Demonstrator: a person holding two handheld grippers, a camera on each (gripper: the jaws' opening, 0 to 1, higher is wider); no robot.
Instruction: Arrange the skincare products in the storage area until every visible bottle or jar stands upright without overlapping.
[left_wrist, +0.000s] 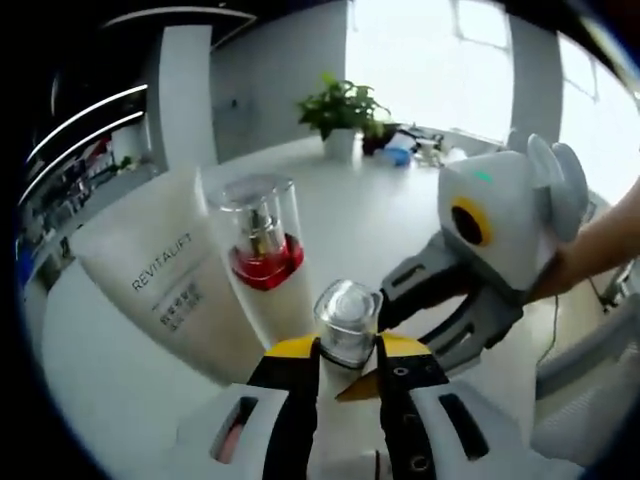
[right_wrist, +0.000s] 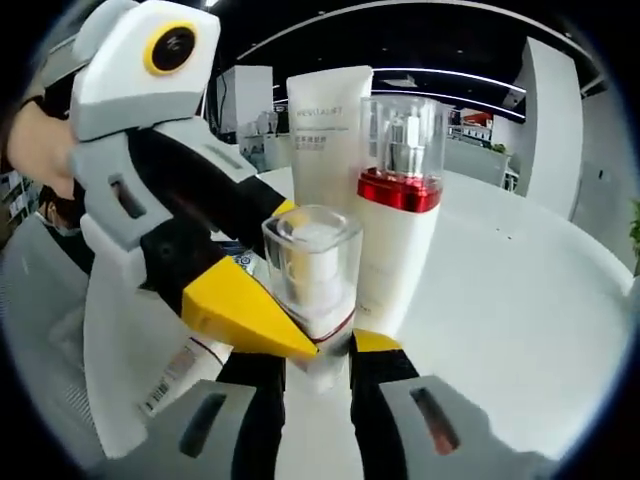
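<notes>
A small white bottle with a clear square cap (left_wrist: 347, 318) (right_wrist: 312, 268) sits between both pairs of jaws. My left gripper (left_wrist: 345, 350) is shut on it just below the cap. It enters the right gripper view from the left as the left gripper (right_wrist: 292, 280), with one yellow tip in front of the bottle. My right gripper (right_wrist: 315, 350) is shut on the bottle's lower body, and reaches in from the right as the right gripper (left_wrist: 368, 342). Behind stand a pump bottle with a red band (left_wrist: 262, 250) (right_wrist: 400, 220) and a white REVITALIFT tube (left_wrist: 150, 280) (right_wrist: 325, 130), both upright and close together.
All this is over a round white table (left_wrist: 370, 220) (right_wrist: 520, 290). A potted plant (left_wrist: 340, 105) and small items stand at its far edge. A white pack with a barcode (right_wrist: 165, 375) lies low at the left. A person's hand (left_wrist: 600, 240) holds the right gripper.
</notes>
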